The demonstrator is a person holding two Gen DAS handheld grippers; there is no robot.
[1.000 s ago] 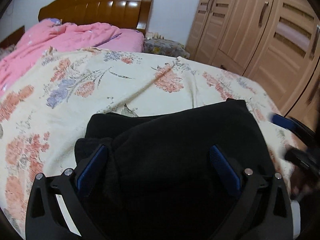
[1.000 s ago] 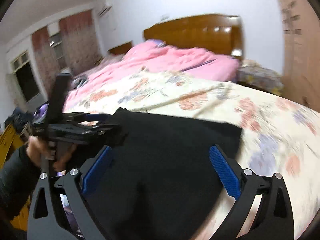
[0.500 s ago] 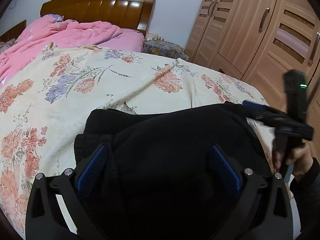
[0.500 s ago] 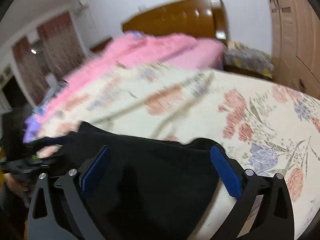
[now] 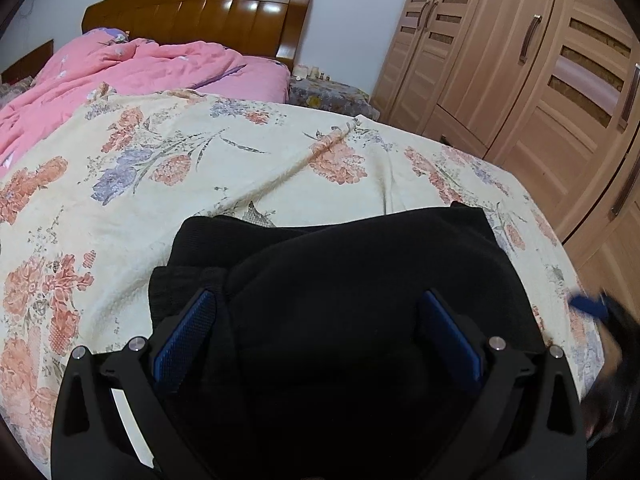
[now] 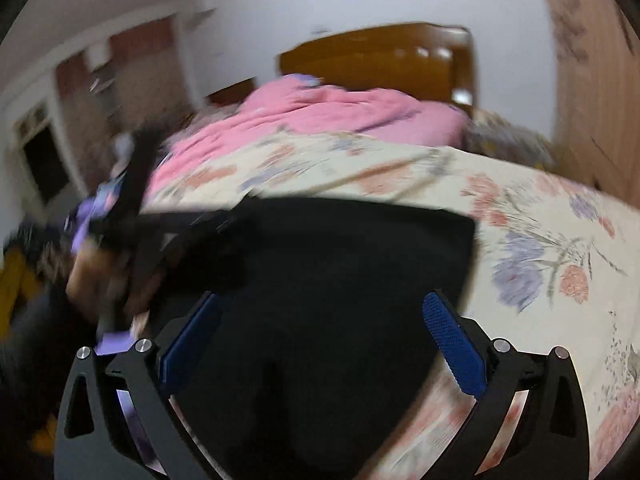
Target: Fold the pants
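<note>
Both claws gape wide, gripping nothing: left (image 5: 316, 340) and right (image 6: 324, 344) hover over black pants (image 5: 360, 280), bundled on the floral bedspread (image 5: 200, 184) near the foot. Risk (right view's blurry): a fast swing w/ fingers snagging cloth could undo the fold.

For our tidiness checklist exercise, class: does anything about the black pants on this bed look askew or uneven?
Yes. The black pants lie folded on the floral bedspread, but the layers do not line up: a lower layer sticks out past the top layer at the left. Both grippers are open above them.
</note>
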